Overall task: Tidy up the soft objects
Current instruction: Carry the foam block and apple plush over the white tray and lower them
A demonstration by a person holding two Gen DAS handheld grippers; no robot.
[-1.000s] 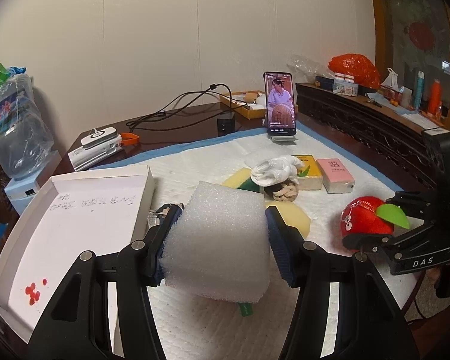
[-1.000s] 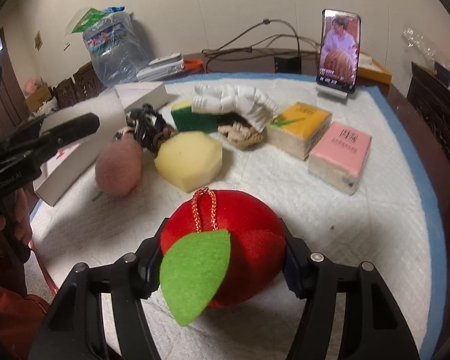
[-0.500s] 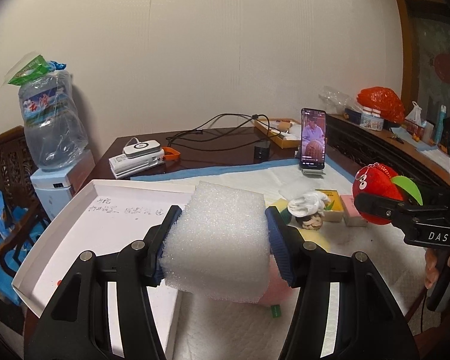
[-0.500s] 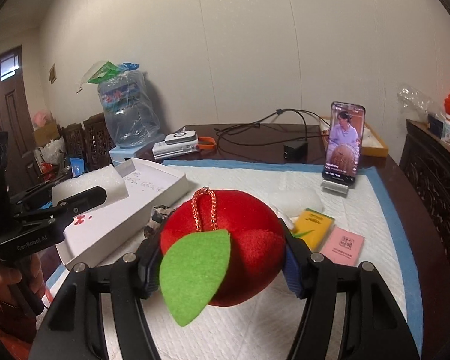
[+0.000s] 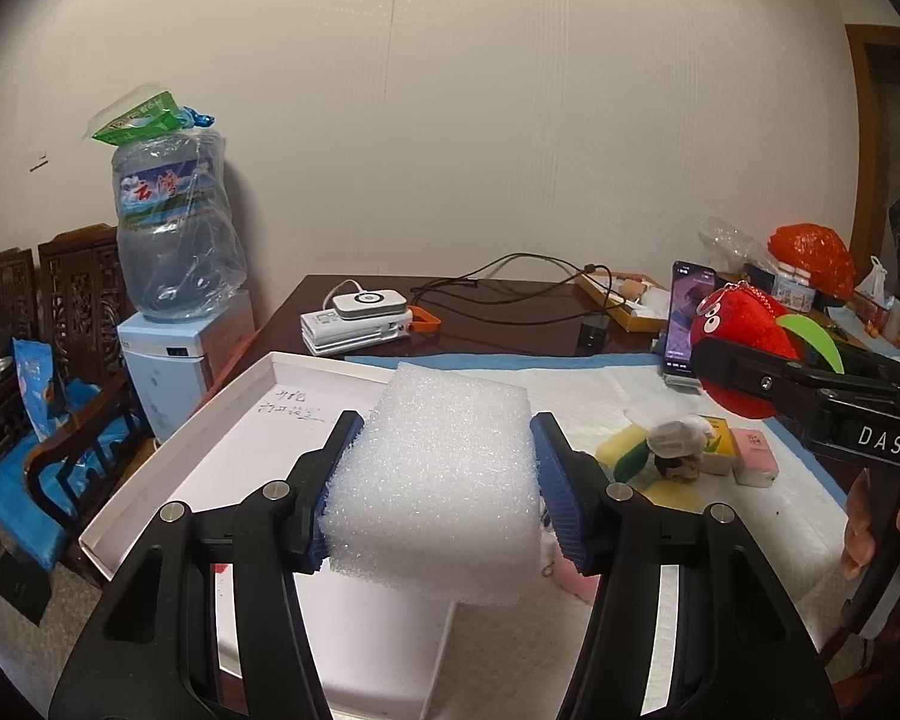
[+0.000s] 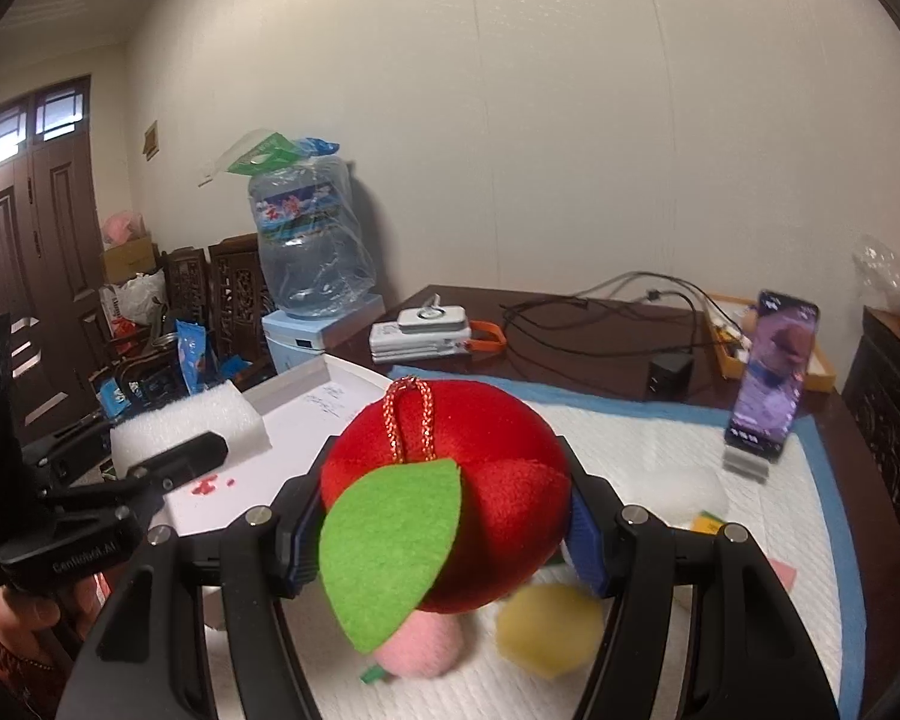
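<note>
Cream walls and a water dispenser back a dark wooden desk spread with a white quilted mat; a shallow white tray lies at the mat's 9 o'clock edge.

In the left wrist view, the left gripper is clamped on a white foam block, both blue pads pressed into its sides, and the block hangs above the tray's near end. The right gripper is closed on a red plush apple with a green felt leaf, held up off the mat (from the left view it sits at about 3 o'clock, beside the phone).

The step in hand looks like carrying both soft things to the tray. To do it well, lower the foam block flat onto bare tray floor toward the 11 o'clock corner, leaving room for the apple. Foam springs back, so spread the pads only once it rests, or it may hop. The apple is round and likely to roll; set it down against the tray wall or against the foam, leaf side up. Bring the grippers in one after the other so they don't collide over the tray.

Left on the mat at 4 o'clock in the left view: a yellow sponge, a pink plush and small boxes.
</note>
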